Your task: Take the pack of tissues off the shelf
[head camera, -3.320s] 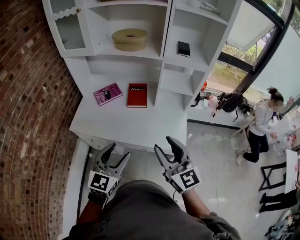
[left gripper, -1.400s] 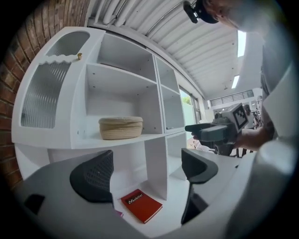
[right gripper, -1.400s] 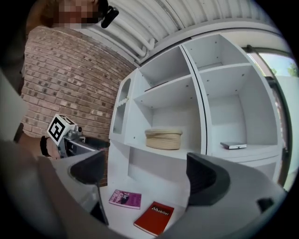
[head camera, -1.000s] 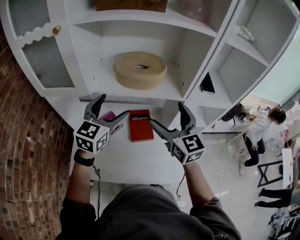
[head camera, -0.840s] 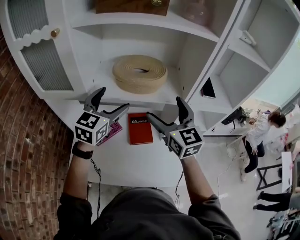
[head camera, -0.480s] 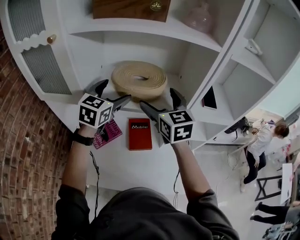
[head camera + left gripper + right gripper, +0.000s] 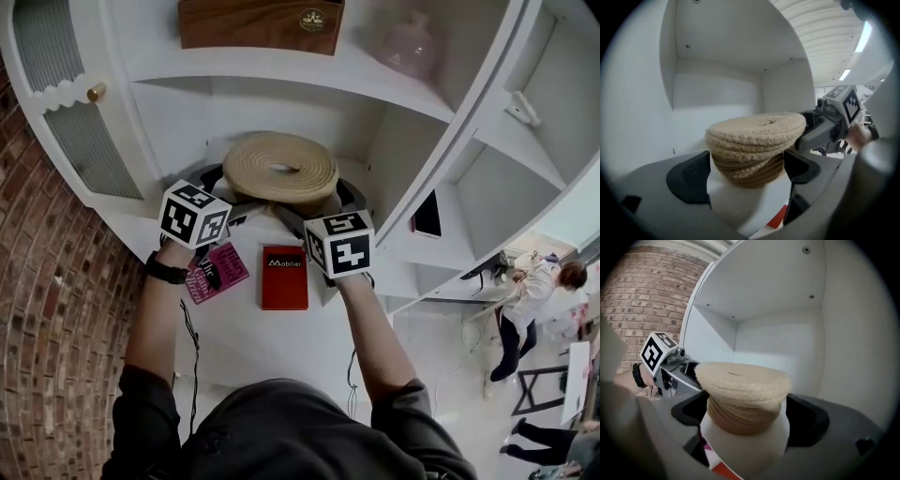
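Note:
A round tan woven rope container (image 7: pixel 281 169), the tissue holder, sits on the middle white shelf (image 7: pixel 183 159). My left gripper (image 7: pixel 230 192) is open at its left front edge. My right gripper (image 7: pixel 319 204) is open at its right front edge. In the left gripper view the woven container (image 7: pixel 754 140) fills the gap of the left gripper (image 7: pixel 745 173), and the right gripper (image 7: pixel 829 126) shows beyond it. In the right gripper view the container (image 7: pixel 743 390) stands between the jaws of the right gripper (image 7: pixel 750 416), with the left gripper (image 7: pixel 670 366) behind. Whether any jaw touches it I cannot tell.
A wooden box (image 7: pixel 261 23) and a pink vase (image 7: pixel 410 47) stand on the shelf above. A red book (image 7: pixel 284 277) and a pink book (image 7: pixel 216 272) lie on the counter below. A cabinet door with a brass knob (image 7: pixel 94 92) is at left, a black notebook (image 7: pixel 427 216) and a person (image 7: pixel 530 291) at right.
Both grippers have risen from over the counter and books to the shelf and moved forward, so they now flank the woven container from both sides. Jaws stayed open.

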The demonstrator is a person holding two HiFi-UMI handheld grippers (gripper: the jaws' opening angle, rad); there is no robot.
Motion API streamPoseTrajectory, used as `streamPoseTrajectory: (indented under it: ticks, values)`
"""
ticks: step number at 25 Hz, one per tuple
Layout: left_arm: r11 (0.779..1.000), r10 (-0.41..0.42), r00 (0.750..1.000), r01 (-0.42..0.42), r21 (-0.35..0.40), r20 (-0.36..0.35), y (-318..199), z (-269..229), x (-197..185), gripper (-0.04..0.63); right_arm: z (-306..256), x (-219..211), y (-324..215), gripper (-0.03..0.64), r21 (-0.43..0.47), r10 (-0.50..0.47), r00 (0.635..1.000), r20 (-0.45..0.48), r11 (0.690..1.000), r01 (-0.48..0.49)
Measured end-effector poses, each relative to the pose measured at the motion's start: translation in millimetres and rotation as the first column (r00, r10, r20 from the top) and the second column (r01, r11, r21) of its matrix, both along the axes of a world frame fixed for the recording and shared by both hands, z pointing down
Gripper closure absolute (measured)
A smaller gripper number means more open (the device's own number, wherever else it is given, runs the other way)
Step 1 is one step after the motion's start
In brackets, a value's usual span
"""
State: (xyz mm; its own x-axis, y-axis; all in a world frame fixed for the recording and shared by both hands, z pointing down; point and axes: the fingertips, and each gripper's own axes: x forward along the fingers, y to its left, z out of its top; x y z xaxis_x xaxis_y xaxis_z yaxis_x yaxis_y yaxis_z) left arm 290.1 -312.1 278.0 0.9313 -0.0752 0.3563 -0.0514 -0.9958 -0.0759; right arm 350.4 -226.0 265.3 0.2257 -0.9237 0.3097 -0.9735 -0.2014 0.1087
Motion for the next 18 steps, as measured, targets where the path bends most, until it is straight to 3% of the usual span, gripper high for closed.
streamPoseTrajectory:
  ticks: [10, 18]
  values:
    - [0.999, -0.022, 1.000, 0.022, 0.041, -0.002, 5, 1, -3, 0.118, 3, -2, -1, 0.147, 0.010, -0.018, 1.000, 0.011, 1.000, 0.018]
    - [0.994, -0.090, 0.995, 0.093, 0.057, -0.050, 30, -7, -49, 0.124, -5, -43, 18, 0.147, 0.046, -0.113, 0.993, -0.036, 0.992, 0.114]
